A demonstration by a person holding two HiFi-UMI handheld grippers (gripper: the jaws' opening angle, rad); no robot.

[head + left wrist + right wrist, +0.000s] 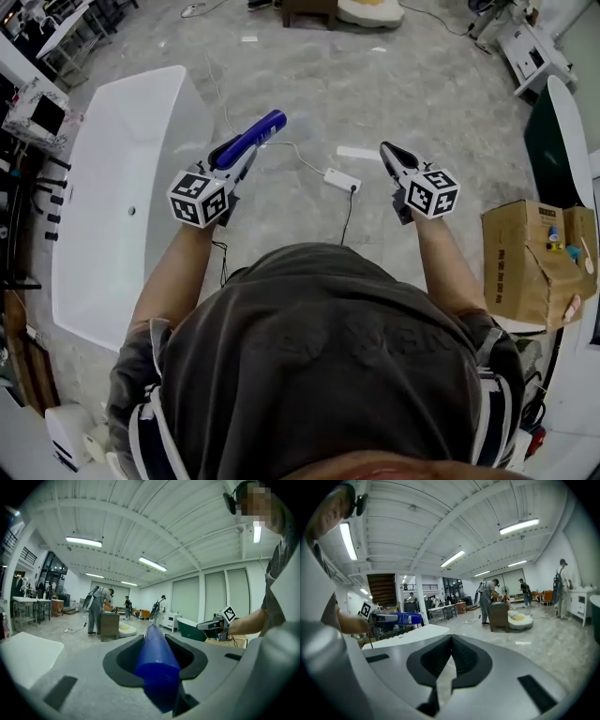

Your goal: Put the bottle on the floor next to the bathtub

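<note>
Blue plastic bottle (255, 133) sat clamped lengthwise in the left gripper's (236, 157) jaws, above the grey marble floor (309, 84) just beside the white bathtub (94, 197). It was best lowered base-first and upright before releasing. Beyond the bathtub, the right gripper's (388, 152) jaws were closed, empty.

Bright, even light throughout: long ceiling tubes (83, 541) run overhead in both gripper views, one flaring white near the right edge of the left gripper view. In the head view the pale floor (309, 84) carries only soft, faint shadows. Both gripper views are heavy fisheye, beams bowed and corners ringed in black; the near foreground is soft, the blue bottle (157, 667) closest to my left lens smears out of focus, and the far room reads fairly sharp. The head view bends at its edges too, and the white bathtub (131, 187) looks nearly blown out.
</note>
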